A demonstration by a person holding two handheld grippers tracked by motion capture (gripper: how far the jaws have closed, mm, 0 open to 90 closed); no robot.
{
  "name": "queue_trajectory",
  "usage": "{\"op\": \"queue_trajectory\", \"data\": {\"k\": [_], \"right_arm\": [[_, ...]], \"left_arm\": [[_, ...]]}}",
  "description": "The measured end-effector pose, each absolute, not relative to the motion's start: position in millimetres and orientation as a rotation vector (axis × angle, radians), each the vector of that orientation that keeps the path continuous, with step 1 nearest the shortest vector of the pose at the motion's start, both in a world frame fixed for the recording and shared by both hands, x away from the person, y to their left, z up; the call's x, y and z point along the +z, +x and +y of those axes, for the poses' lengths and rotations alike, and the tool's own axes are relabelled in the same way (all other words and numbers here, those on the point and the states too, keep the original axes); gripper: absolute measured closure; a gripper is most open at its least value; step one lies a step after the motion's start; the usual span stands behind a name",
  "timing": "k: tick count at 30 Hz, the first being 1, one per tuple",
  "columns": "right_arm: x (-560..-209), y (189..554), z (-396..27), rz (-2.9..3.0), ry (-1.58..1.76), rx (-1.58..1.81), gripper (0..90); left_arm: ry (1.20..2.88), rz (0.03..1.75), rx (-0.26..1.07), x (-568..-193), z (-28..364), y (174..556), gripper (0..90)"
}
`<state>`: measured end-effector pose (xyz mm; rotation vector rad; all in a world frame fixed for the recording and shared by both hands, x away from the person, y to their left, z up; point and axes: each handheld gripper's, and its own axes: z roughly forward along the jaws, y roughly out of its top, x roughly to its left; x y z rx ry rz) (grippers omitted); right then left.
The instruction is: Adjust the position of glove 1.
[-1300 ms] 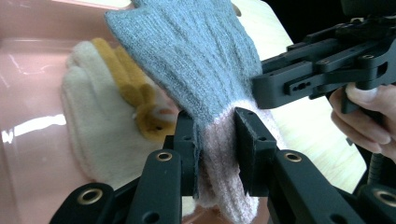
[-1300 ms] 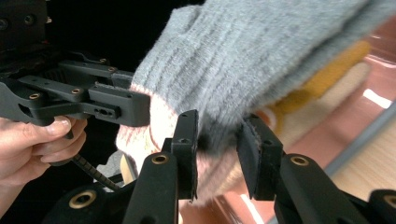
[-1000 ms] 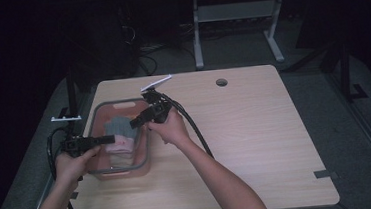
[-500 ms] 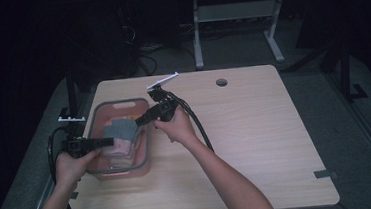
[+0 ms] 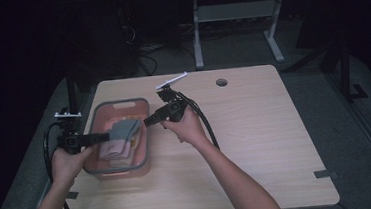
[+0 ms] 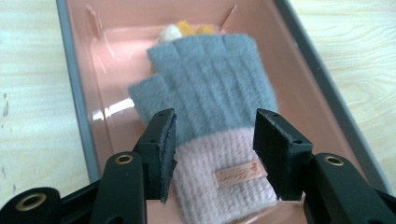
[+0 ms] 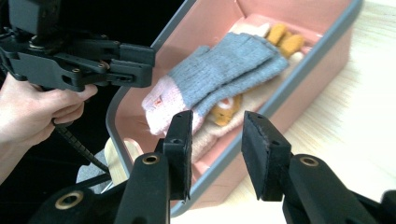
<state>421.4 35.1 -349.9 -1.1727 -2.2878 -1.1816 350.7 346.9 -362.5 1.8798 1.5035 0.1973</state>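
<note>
left gripper view: glove (image 6: 210, 88) cuff lies between parted left gripper (image 6: 215, 154) jaws.

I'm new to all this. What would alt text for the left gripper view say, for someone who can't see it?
A grey fingerless glove with a pink cuff lies in a pink bin on a wooden table, something yellow and white peeking from beyond its fingers. The left gripper has its two black jaws open on either side of the cuff.
</note>
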Motion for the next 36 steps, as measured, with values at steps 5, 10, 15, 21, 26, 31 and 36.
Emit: {"op": "queue_trajectory", "data": {"k": [5,10,15,21,26,31,36], "right_arm": [[-349,421,21,-2.279,-1.195,-1.195,61.5],[-350,420,5,-2.272,-1.224,-1.201,59.9],[-351,417,-7,-2.265,-1.254,-1.212,57.5],[-352,415,-19,-2.258,-1.272,-1.231,56.6],[-352,413,-30,-2.253,-1.296,-1.234,55.9],[-352,411,-43,-2.249,-1.323,-1.240,54.5],[-354,408,-57,-2.247,-1.351,-1.244,53.7]], "left_arm": [[1.881,1.459,0.202,-353,336,352,49.1],[1.883,1.406,0.194,-347,323,352,48.9],[1.893,1.360,0.185,-343,310,352,47.2],[1.886,1.328,0.178,-341,298,351,46.0],[1.888,1.297,0.181,-339,286,350,45.6],[1.895,1.265,0.165,-338,275,349,43.8],[1.901,1.239,0.143,-338,263,349,41.6]]}}
